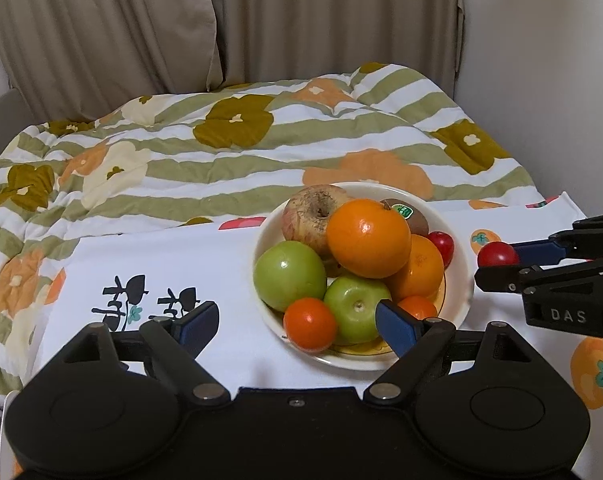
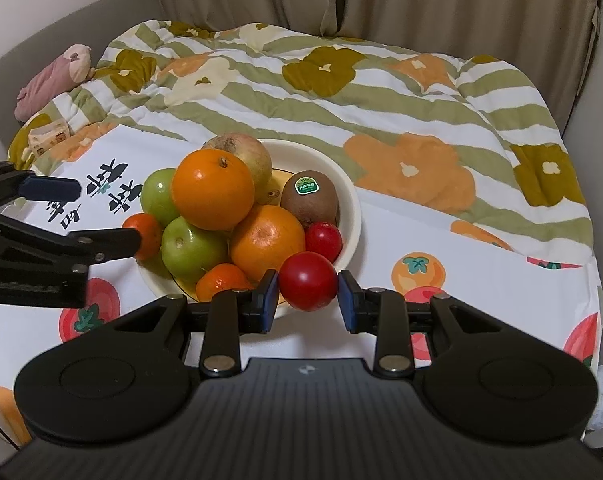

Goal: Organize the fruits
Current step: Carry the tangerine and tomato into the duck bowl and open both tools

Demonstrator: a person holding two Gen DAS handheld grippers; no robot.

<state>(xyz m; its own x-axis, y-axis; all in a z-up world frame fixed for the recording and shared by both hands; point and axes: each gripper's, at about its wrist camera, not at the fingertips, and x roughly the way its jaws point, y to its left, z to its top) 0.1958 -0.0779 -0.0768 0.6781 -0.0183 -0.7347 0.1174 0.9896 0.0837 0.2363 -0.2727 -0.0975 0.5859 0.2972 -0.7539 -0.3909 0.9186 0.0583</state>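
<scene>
Your right gripper (image 2: 308,286) pinches a red fruit (image 2: 307,286) just at the near rim of the bowl (image 2: 351,204) heaped with fruit. Your left gripper (image 1: 297,322) stands spread wide and empty, a small orange fruit (image 1: 309,323) between its pads.

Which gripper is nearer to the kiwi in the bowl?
Right. The right gripper, shut on a red fruit, is just outside the bowl near the kiwi; the left gripper is at the opposite side.

Cream bowl (image 2: 351,216) heaped with fruit; red plum (image 2: 307,286) at its rim.
</scene>
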